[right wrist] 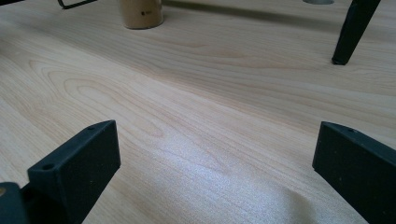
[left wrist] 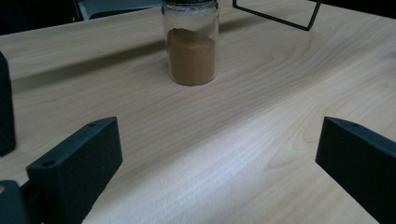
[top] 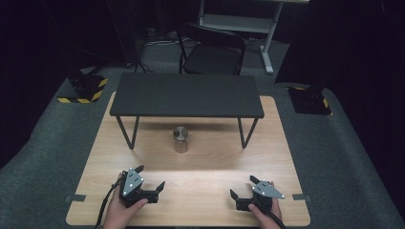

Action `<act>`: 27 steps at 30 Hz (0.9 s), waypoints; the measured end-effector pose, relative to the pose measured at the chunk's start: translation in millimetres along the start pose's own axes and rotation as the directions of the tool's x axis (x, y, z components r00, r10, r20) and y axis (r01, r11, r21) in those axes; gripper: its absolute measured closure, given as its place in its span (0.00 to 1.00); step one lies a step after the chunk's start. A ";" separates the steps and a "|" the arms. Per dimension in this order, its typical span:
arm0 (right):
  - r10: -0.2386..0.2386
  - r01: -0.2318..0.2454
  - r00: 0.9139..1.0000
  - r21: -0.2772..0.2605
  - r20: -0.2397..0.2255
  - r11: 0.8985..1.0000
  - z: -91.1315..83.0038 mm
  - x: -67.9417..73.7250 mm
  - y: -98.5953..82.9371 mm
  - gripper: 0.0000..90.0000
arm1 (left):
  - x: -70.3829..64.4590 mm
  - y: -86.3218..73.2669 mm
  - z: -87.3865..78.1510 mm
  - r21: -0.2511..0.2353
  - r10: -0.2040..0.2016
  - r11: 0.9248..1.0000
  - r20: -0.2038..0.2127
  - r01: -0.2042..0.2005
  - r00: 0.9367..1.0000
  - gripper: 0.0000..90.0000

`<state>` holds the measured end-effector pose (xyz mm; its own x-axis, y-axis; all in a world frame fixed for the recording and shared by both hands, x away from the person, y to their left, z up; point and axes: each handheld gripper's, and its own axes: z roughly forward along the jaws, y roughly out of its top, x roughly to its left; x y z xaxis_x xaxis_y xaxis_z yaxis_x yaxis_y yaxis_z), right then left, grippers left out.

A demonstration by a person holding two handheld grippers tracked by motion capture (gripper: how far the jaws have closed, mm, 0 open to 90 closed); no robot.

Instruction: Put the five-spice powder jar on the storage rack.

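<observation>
A small glass jar point(top: 180, 139) with a metal lid stands upright on the wooden table point(top: 143, 157), just in front of a low black shelf point(top: 186, 94). In the left gripper view the jar point(left wrist: 190, 44) holds brown powder and sits well ahead of the jaws. The jar's base point(right wrist: 140, 13) appears at the top left of the right gripper view. My left gripper point(top: 152, 179) rests open near the front left of the table, held by a hand. Near the front right, my right gripper point(top: 242, 187) is open too. Both hold nothing.
The low black shelf stands on thin metal legs point(top: 128, 133) across the table's far half; one leg point(right wrist: 351, 30) is in the right gripper view. A black folding chair point(top: 212, 50) stands behind the table. Bare wood lies between the grippers and the jar.
</observation>
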<state>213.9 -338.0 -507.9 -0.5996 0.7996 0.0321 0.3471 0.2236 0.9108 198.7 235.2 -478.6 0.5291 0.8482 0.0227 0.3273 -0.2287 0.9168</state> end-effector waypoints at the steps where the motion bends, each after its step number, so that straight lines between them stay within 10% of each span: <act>1: 0.001 -0.001 1.000 0.000 0.000 1.000 0.0 -0.1 0.0 0.01 | -2.7 3.2 6.3 0.002 0.016 1.000 -0.022 -0.016 1.000 0.01; 27: 0.008 -0.008 1.000 -0.012 -0.002 1.000 -0.9 -0.8 -2.2 0.01 | 3.5 25.0 75.3 -0.050 -0.027 0.998 -0.004 0.027 1.000 0.01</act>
<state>212.9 -339.6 -509.6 -0.5985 0.8001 0.0405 0.3434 0.2105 0.9153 267.6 196.4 -485.6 0.5170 0.8560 -0.0009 0.3024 -0.1816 0.9357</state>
